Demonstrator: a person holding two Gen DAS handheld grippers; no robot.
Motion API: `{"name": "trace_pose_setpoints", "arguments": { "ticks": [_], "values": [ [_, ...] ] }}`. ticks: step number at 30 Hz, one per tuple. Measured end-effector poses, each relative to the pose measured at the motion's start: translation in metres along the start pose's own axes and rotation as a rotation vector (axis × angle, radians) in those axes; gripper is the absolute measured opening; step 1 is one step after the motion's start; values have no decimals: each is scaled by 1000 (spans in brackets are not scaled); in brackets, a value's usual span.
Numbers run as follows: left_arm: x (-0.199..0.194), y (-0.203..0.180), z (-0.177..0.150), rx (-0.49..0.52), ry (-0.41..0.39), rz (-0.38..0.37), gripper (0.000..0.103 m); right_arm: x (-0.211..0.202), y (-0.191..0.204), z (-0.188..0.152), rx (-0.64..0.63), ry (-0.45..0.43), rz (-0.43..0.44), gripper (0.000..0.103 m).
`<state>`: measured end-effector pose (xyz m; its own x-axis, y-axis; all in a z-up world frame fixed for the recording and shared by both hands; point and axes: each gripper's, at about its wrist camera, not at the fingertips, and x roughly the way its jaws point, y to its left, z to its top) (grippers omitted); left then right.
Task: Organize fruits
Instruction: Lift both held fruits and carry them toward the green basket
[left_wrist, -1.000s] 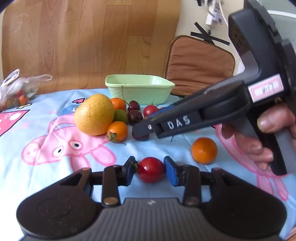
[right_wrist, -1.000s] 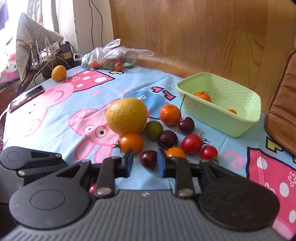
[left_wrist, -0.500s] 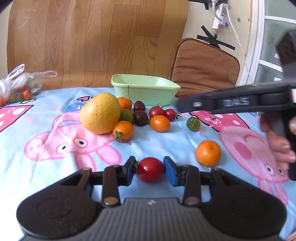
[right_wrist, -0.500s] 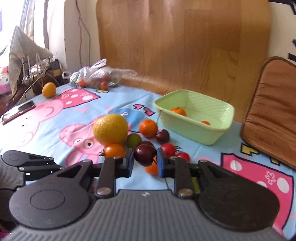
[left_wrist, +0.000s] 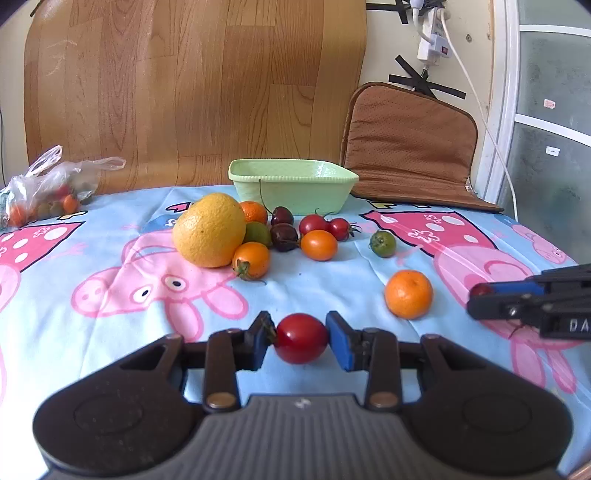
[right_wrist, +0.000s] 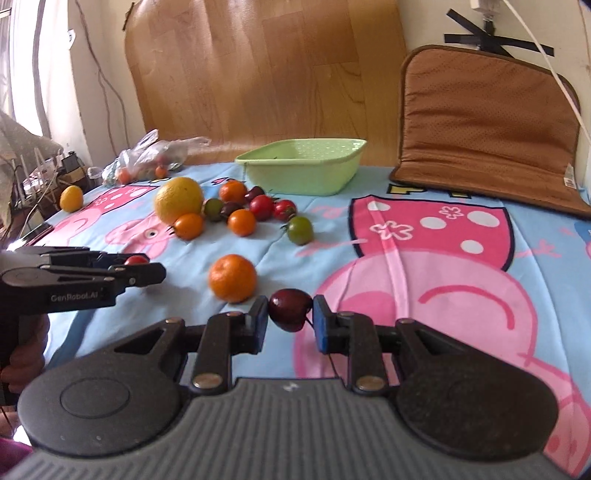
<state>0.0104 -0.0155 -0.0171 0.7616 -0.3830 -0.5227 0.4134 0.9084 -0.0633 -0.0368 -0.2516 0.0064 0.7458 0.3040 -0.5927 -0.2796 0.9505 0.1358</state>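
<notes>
My left gripper (left_wrist: 299, 339) is shut on a red tomato (left_wrist: 301, 338) low over the blue cloth. My right gripper (right_wrist: 290, 314) is shut on a dark red cherry (right_wrist: 290, 308) at the near right of the table; it also shows in the left wrist view (left_wrist: 480, 291). A cluster of fruit lies mid-table: a large orange (left_wrist: 208, 230), small orange tomatoes (left_wrist: 252, 259), red tomatoes (left_wrist: 313, 223), dark cherries (left_wrist: 283, 236). A lone tangerine (left_wrist: 408, 294) and a green tomato (left_wrist: 382, 243) lie apart. The green basket (left_wrist: 291, 184) stands behind the cluster.
A plastic bag of small fruit (left_wrist: 44, 195) lies at the far left. A brown cushion (left_wrist: 410, 147) leans at the back right. A yellow fruit (right_wrist: 71, 198) sits at the left table edge. A wooden panel (left_wrist: 192, 92) stands behind.
My right gripper closed on a dark cherry in the cluster, lifted it and carried it back to the near right. The left gripper kept hold of the red tomato.
</notes>
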Motion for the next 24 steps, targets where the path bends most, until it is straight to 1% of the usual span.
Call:
{"name": "trace_pose_setpoints", "arguments": {
  "ticks": [4,6,8,11,24],
  "values": [
    [-9,5,-7,-15,-4,17,33,9,23,-3,-52,30,88,28],
    [-9,10,-12,-34,8,31,33,14,32,-4,-73,41,107,28],
    [-10,13,-17,-38,-8,30,33,18,38,-6,-84,48,107,28],
    [-10,11,-20,-14,-26,36,34,21,39,-9,-78,49,98,28],
    [-10,14,-21,-30,-34,17,33,20,40,-10,-76,41,91,28]
  ]
}}
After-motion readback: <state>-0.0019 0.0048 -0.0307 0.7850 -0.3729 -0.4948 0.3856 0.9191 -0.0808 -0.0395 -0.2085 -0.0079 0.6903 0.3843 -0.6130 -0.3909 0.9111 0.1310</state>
